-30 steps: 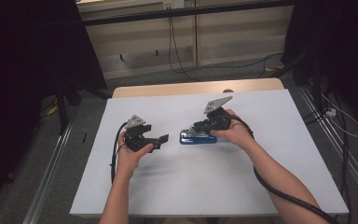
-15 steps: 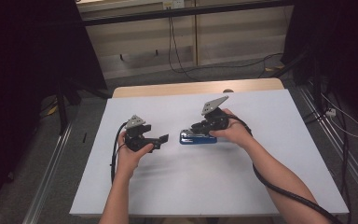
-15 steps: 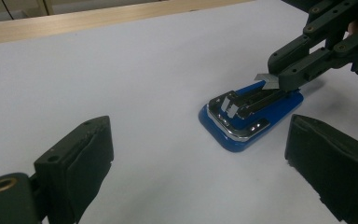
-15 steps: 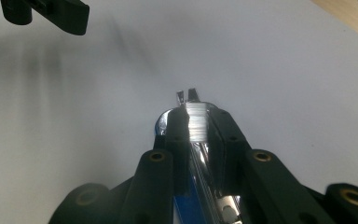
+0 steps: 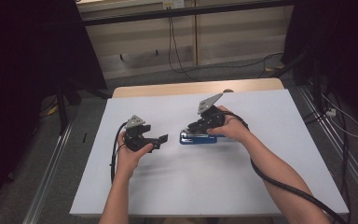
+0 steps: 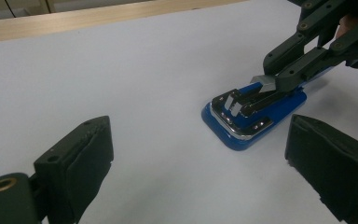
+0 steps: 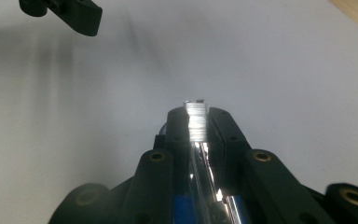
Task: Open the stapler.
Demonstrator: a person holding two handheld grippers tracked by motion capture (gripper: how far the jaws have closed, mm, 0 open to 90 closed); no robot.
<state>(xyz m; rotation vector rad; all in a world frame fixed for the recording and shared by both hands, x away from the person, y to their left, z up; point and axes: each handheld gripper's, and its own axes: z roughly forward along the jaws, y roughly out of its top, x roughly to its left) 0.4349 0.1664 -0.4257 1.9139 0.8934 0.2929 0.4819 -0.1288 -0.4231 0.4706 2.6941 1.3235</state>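
We are pinching the stapler (image 5: 200,138) with our right claw (image 5: 192,129), its jaws pressing on the stapler's metal arm from both sides. The stapler is lying flat on the table (image 5: 261,186), its blue base touching the white top. Our left claw (image 5: 161,140) is hovering just left of the stapler, jaws spread wide and gripping nothing, pointing toward the stapler's front end, near it but apart.
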